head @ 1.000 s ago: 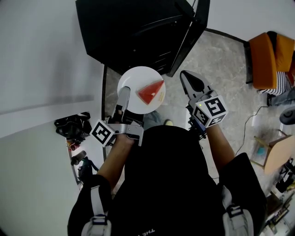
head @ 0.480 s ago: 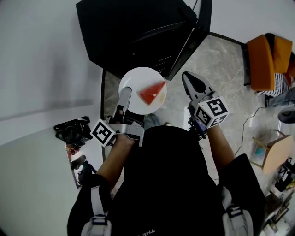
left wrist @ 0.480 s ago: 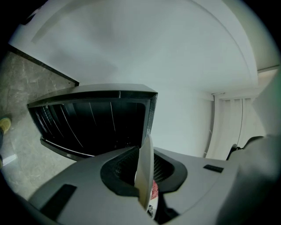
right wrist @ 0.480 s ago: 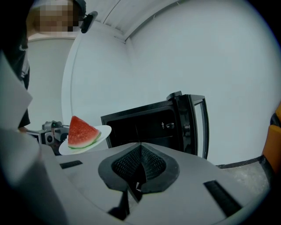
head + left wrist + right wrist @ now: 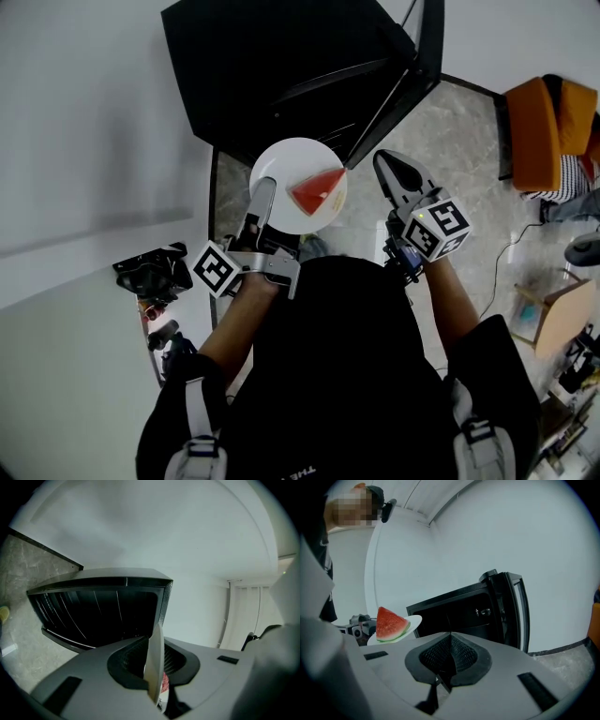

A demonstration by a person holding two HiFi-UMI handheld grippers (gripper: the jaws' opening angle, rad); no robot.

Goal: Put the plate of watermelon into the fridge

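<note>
Against a second before, the left claw (image 5: 263,187), the white plate (image 5: 281,164) and the right claw (image 5: 382,159) sat a little further right in the head view; the grip itself was unchanged, and the plate's right rim now lay by the lower corner of the open door (image 5: 403,80). The left claw was clamped on the plate's near left rim, holding it in the air just in front of the black fridge (image 5: 281,66), above the grey floor (image 5: 450,141); the watermelon wedge (image 5: 314,190) rested on the plate's right half. The right claw was closed with nothing in it, just to the right of the plate and not touching it. The marker cube (image 5: 438,227) on the right claw carried a black and white square pattern; white lettering (image 5: 298,472) on the person's black top was cut by the frame edge and could not be read.
</note>
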